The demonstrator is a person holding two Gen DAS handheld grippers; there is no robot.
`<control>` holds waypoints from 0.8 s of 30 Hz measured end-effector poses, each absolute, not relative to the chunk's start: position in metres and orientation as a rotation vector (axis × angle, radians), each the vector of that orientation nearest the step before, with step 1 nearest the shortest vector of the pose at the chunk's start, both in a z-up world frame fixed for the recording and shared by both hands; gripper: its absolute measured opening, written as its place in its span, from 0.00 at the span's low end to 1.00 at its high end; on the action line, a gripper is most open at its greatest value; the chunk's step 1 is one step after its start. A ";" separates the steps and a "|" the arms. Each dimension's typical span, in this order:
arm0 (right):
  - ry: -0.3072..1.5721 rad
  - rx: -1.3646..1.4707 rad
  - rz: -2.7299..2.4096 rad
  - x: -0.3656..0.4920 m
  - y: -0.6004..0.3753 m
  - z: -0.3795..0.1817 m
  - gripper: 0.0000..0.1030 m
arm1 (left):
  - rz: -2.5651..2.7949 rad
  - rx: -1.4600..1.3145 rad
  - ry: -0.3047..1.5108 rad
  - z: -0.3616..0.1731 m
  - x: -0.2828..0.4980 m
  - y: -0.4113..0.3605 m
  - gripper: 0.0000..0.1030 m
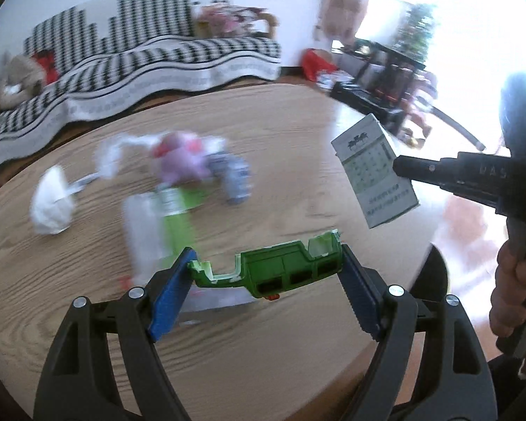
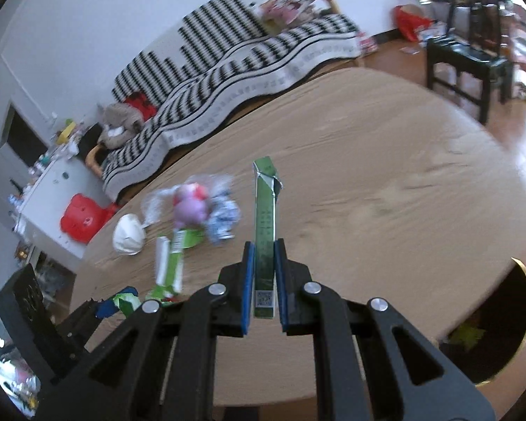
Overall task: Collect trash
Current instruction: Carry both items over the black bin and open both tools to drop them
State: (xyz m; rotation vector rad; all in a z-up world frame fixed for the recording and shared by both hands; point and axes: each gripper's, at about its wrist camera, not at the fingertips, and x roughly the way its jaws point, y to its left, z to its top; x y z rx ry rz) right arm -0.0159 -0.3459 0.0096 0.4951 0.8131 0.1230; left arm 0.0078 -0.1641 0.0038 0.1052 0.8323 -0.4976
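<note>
Right wrist: green carton (image 2: 264, 245) between jaws

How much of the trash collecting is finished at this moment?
Nothing visibly binned yet. In hand: the left gripper clamps a green box; the right gripper pinches a flattened carton. Left on the table: a white mask, a pink wrapper, a blue-white wrapper and a green-white package.

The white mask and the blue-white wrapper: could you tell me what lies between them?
The pink wrapper and clear plastic lie between mask and blue-white wrapper, in both views.
</note>
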 end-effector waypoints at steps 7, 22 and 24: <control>0.770 0.543 -0.039 -0.084 -0.442 0.006 0.12 | -0.687 0.150 0.832 0.001 -0.020 -0.261 0.76; 0.826 0.650 -0.312 -0.193 -0.570 -0.054 0.12 | -0.967 0.257 0.910 -0.057 -0.067 -0.414 0.76; 0.848 0.666 -0.335 -0.194 -0.577 -0.066 0.12 | -0.972 0.265 0.923 -0.065 -0.067 -0.423 0.76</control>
